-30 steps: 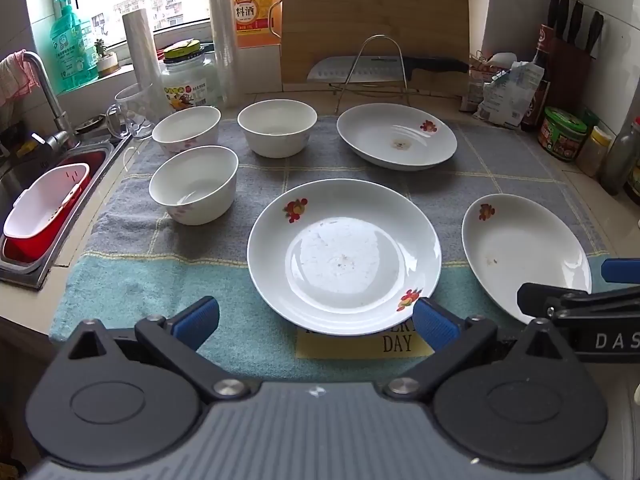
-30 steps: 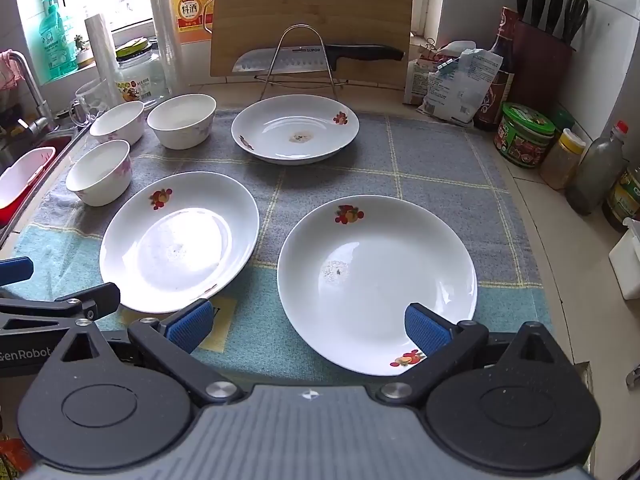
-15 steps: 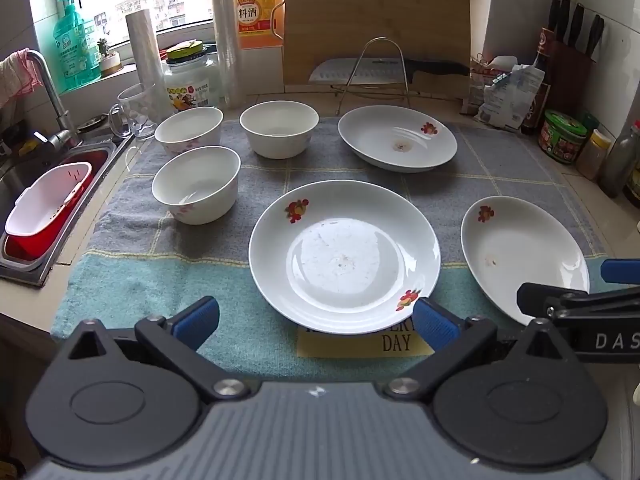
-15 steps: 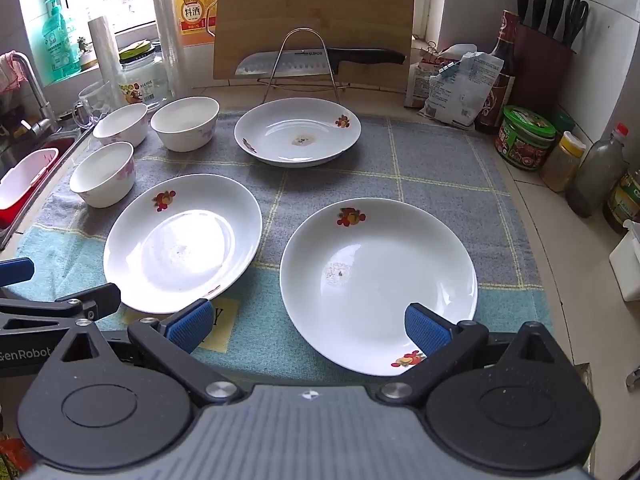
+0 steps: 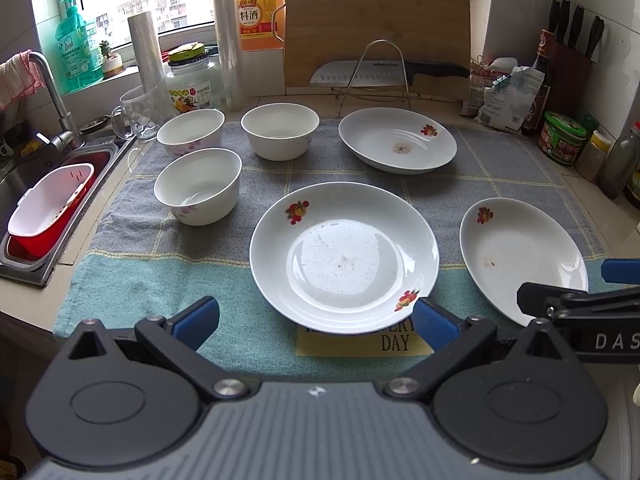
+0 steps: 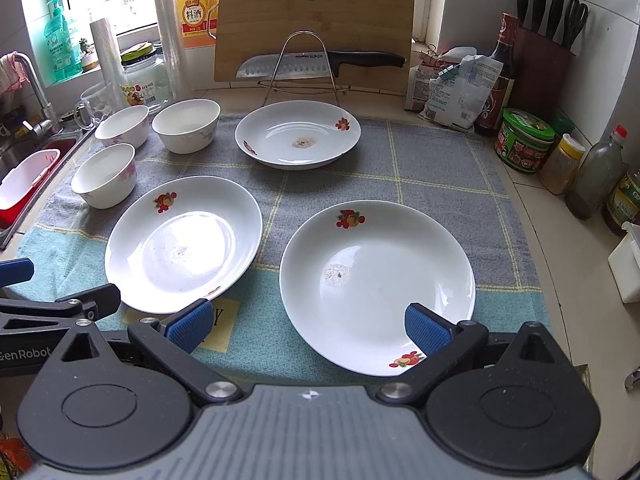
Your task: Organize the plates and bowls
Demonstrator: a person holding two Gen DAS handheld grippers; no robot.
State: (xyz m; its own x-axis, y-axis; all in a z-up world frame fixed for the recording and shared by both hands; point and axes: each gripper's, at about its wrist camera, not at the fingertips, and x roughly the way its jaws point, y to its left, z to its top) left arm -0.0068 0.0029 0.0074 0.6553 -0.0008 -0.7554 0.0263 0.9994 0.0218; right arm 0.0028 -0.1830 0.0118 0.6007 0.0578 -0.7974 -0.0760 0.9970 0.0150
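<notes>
Three white plates with fruit prints lie on a towel: a near-left plate (image 5: 344, 256) (image 6: 184, 244), a near-right plate (image 5: 520, 256) (image 6: 376, 284) and a far plate (image 5: 396, 140) (image 6: 298, 134). Three white bowls stand at the back left: one nearest (image 5: 198, 186) (image 6: 105, 176), one behind it (image 5: 191, 132) (image 6: 122, 126) and one to the right (image 5: 280, 131) (image 6: 186, 125). My left gripper (image 5: 316, 322) is open and empty just before the near-left plate. My right gripper (image 6: 306, 326) is open and empty over the near-right plate's front rim.
A sink (image 5: 44, 200) with a red and white basket lies left. A wire rack (image 5: 376, 72), knife and cutting board (image 6: 316, 20) stand at the back. Jars and bottles (image 6: 524, 140) line the right side. A glass mug (image 5: 138, 114) stands behind the bowls.
Both views have shifted very slightly forward; the plates and bowls have not moved. Both grippers stay open.
</notes>
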